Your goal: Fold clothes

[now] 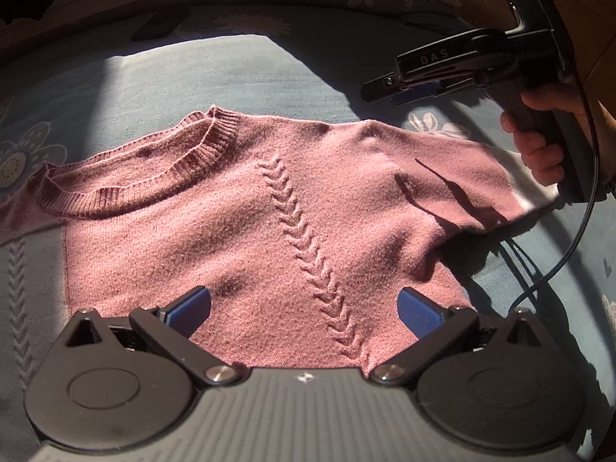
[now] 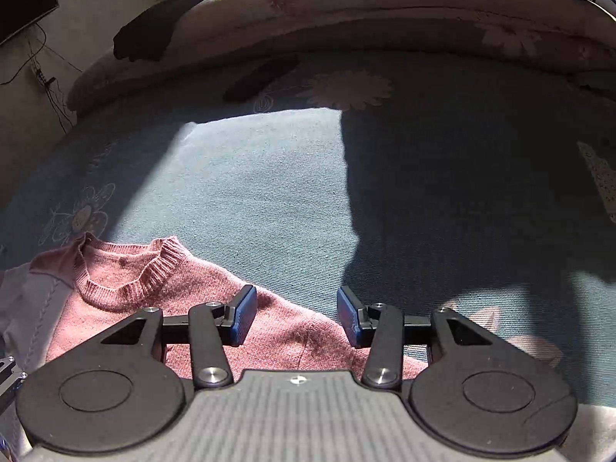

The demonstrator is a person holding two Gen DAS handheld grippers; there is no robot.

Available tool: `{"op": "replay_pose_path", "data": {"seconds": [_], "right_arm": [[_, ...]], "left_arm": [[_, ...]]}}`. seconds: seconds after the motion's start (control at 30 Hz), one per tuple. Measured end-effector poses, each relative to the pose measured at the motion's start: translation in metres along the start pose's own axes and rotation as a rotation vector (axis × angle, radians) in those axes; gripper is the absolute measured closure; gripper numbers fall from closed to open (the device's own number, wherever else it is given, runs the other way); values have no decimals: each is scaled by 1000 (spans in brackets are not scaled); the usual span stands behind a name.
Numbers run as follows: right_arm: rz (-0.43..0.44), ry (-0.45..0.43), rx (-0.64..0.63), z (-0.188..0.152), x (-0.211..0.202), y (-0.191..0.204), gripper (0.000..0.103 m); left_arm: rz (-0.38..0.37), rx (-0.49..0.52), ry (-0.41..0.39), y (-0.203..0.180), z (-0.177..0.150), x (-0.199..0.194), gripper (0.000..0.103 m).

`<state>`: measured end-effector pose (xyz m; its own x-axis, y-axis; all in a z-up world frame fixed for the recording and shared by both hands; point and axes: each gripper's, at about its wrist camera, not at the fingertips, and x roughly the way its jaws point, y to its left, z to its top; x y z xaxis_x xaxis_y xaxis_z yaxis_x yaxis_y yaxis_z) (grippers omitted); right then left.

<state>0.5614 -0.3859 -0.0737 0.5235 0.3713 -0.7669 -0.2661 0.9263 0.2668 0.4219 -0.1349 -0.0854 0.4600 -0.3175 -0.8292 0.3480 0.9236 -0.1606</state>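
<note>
A pink knit sweater point(image 1: 246, 208) with a ribbed round collar point(image 1: 154, 177) and a braided line down its front lies flat on a blue-grey bedspread point(image 1: 215, 73). My left gripper point(image 1: 304, 310) hovers over its lower body, jaws wide apart with nothing between the blue pads. In the left wrist view my right gripper point(image 1: 389, 90) is held by a hand point(image 1: 539, 146) above the sweater's right shoulder, clear of the cloth. Seen from the right wrist, the sweater point(image 2: 161, 296) lies at lower left and the right gripper point(image 2: 296, 315) stands open above its shoulder edge, empty.
The bedspread point(image 2: 292, 192) has flower prints and a sunlit patch beyond the sweater. A rolled floral quilt point(image 2: 385, 19) runs along the far edge with dark clothing point(image 2: 161, 34) on it. A black cable point(image 1: 577, 231) hangs from the right gripper. A pale garment point(image 2: 34, 300) lies at the left.
</note>
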Motion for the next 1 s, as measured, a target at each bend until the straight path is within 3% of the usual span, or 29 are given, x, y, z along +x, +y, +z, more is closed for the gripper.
{"op": "replay_pose_path", "data": {"seconds": [0.17, 0.3, 0.47, 0.57, 0.77, 0.9, 1.0], "right_arm": [[-84, 22, 21, -42, -19, -1, 48], [-121, 19, 34, -65, -1, 8, 48], [-205, -23, -2, -62, 13, -4, 47], [-188, -24, 90, -51, 2, -28, 47], [-267, -65, 75, -65, -43, -23, 30], [-300, -28, 163, -89, -29, -42, 28], [-313, -71, 173, -83, -17, -52, 23]], "left_arm": [[8, -5, -8, -2, 3, 0, 1], [23, 16, 5, -7, 1, 4, 1], [29, 39, 21, -14, -2, 4, 1], [26, 49, 28, -18, -3, 6, 1], [2, 45, 16, -27, 1, 8, 1], [-8, 63, 15, -34, 1, 11, 1], [-6, 74, 28, -37, -1, 12, 1]]}}
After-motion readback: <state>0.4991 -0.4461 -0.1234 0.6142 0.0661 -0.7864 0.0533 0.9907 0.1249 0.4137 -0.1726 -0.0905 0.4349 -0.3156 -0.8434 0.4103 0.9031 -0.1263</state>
